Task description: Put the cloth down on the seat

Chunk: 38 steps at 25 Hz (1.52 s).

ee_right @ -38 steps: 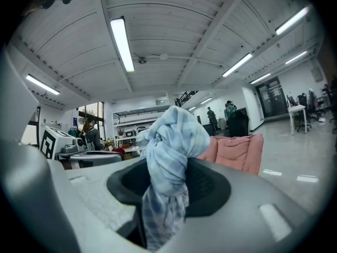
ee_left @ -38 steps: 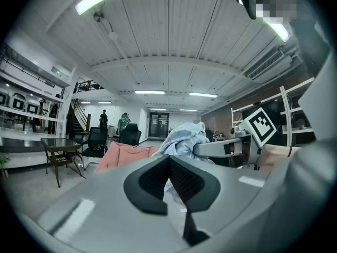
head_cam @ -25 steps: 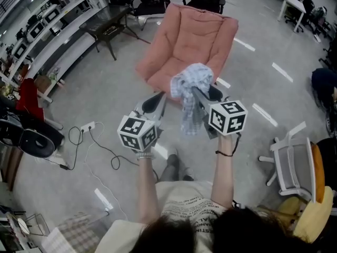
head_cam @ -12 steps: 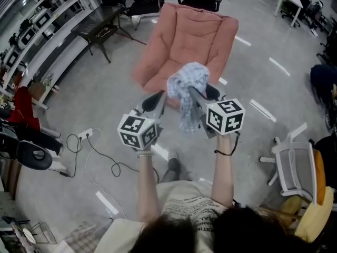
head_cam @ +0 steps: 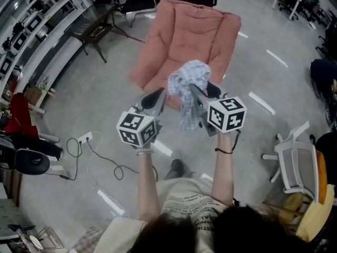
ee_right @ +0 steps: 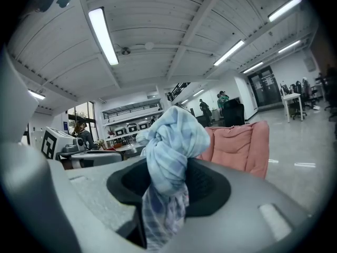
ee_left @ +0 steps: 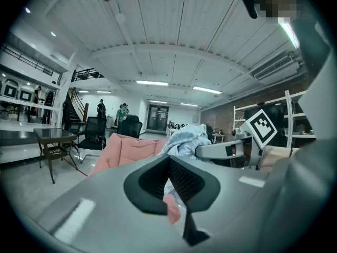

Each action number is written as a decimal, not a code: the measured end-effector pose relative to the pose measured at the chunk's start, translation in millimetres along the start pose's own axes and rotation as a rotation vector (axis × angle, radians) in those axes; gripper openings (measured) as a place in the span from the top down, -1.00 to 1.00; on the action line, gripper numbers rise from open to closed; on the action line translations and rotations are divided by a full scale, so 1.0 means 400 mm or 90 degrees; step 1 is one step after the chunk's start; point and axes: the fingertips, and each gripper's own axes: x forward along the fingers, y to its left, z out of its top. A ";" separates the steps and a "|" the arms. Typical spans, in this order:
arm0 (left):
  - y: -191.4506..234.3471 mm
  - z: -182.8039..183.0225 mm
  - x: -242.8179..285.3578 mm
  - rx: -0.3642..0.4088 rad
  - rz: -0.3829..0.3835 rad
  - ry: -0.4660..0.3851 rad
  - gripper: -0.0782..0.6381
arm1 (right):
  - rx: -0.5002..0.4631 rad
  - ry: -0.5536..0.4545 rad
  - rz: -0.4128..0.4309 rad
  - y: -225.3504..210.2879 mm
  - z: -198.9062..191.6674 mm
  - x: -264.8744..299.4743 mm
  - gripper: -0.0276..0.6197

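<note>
chair (head_cam: 187, 33) has drawn nearer; right gripper (head_cam: 201, 91) jaws pinch the light, limp cloth (head_cam: 190, 78) at its bunched top; left gripper (head_cam: 155, 96) jaws closed, empty.

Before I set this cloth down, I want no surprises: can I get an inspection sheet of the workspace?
Surface: pink armchair seat ahead, bare where it shows.
Job's things: checked cloth, bunched, not yet on the seat.
Clutter: nothing seen on the seat.
Grippers: right gripper shut on the cloth; left gripper shut, nothing held.
Cables: corded power strip on the floor, to the left of the person's feet.
Surroundings: dark table, shelving, white chair.
</note>
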 end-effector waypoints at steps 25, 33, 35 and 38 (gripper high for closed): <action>0.237 -0.036 0.083 -0.025 -0.054 0.005 0.78 | 0.033 0.002 -0.070 -0.033 -0.033 0.205 0.36; 0.273 -0.069 0.149 -0.042 -0.060 0.025 0.78 | 0.053 0.022 -0.085 -0.095 -0.052 0.262 0.36; 0.301 -0.070 0.172 -0.046 -0.058 0.027 0.78 | 0.054 0.026 -0.083 -0.110 -0.047 0.296 0.36; 0.343 -0.074 0.211 -0.052 -0.061 0.033 0.78 | 0.056 0.032 -0.080 -0.132 -0.039 0.354 0.36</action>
